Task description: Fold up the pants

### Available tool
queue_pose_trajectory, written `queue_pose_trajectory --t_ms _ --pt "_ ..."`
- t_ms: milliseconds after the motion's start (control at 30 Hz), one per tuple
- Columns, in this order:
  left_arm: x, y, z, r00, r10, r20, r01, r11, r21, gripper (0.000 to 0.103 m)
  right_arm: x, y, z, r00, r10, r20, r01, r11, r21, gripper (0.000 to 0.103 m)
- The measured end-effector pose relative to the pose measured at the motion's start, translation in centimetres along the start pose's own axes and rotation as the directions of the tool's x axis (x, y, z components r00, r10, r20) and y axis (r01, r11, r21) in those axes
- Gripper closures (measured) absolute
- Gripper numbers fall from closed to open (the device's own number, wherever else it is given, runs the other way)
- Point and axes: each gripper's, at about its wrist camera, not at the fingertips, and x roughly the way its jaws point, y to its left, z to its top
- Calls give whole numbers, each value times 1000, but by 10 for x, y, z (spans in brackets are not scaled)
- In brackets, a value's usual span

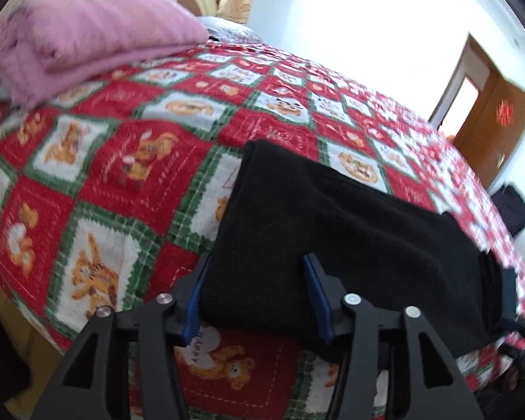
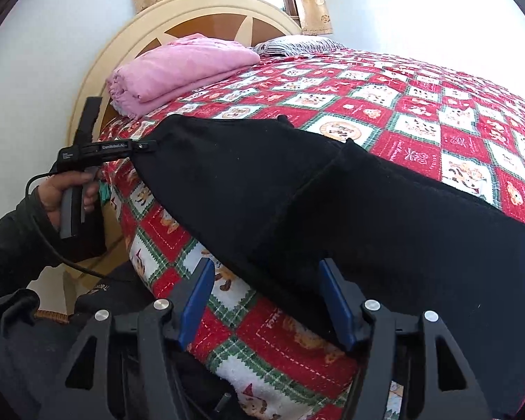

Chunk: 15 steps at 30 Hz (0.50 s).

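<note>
Black pants (image 1: 332,227) lie folded in a long band across the red patchwork bedspread (image 1: 122,157) near the bed's front edge. My left gripper (image 1: 257,260) straddles the band's near-left corner; the fabric lies flat between its blue pads with no pinch showing. In the right wrist view the pants (image 2: 297,192) stretch from left to right, and the left gripper (image 2: 147,146), held by a hand (image 2: 52,192), touches their far-left corner. My right gripper (image 2: 266,266) stands open over the pants' front edge, its pads apart from the cloth.
A folded pink blanket (image 2: 178,70) rests by the round headboard (image 2: 192,10), with a striped pillow (image 2: 297,45) beside it. The bedspread (image 2: 437,122) stretches beyond the pants. A wooden door (image 1: 490,122) and a dark bag (image 1: 511,210) are past the bed's far side.
</note>
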Motion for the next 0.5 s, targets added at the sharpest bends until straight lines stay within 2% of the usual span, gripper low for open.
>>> queue_pose_trajectory --t_ms 67,100,133,167,233,333,433,500 --pt "-3 2 0 1000 -27 6 27 1000 -7 55 -1 0 -1 1000 -2 3 2 1000 -2 40" --pt "-6 4 1 998 -61 17 62 998 -28 59 -3 1 0 1000 -7 10 7 1000 -4 40" --pt "-11 7 2 993 -116 37 118 991 -61 70 -4 0 0 1000 -10 16 10 1000 -5 40" --pt "-18 10 3 984 -165 66 170 982 -87 74 -8 1 1 999 -16 29 16 1000 -8 40" --pt "-29 6 8 975 -200 101 208 975 -81 76 -13 -1 3 999 -24 46 24 1000 -7 40" --pt "-52 -16 18 958 -244 152 250 968 -23 76 -26 -7 6 996 -41 77 40 999 11 40" --pt "-64 -38 25 944 -280 172 280 960 29 77 -37 -17 7 994 -58 93 54 998 44 40" --pt "-70 -50 29 942 -289 171 284 957 55 78 -45 -26 8 991 -82 103 74 994 78 40"
